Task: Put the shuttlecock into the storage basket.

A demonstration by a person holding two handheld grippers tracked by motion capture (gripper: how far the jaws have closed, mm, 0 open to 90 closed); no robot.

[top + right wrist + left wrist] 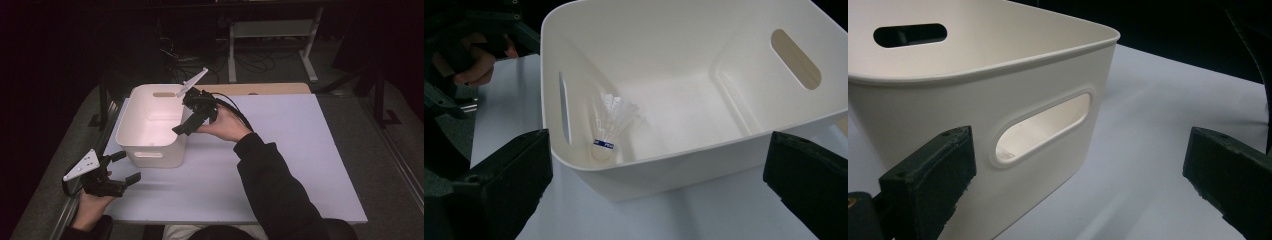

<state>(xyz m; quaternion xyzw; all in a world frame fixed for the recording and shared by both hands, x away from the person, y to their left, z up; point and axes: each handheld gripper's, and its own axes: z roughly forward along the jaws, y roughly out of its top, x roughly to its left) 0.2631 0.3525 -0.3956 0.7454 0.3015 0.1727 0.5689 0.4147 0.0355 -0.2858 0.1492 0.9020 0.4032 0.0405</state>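
The shuttlecock (610,127) is seen lying inside the white bin (704,160), just past the right gripper (659,185), whose jaws are spread wide and empty. The left gripper (121,167) is held wide open beside the bin.

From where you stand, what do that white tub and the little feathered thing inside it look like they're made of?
The white tub looks like moulded plastic: smooth, matte walls, rounded corners, cut-out handle slots. The shuttlecock lying inside it seems to have a white feather or feather-like skirt, thin and ribbed, with a blue band above a pale rounded base, perhaps cork or foam; the picture is too soft to tell.
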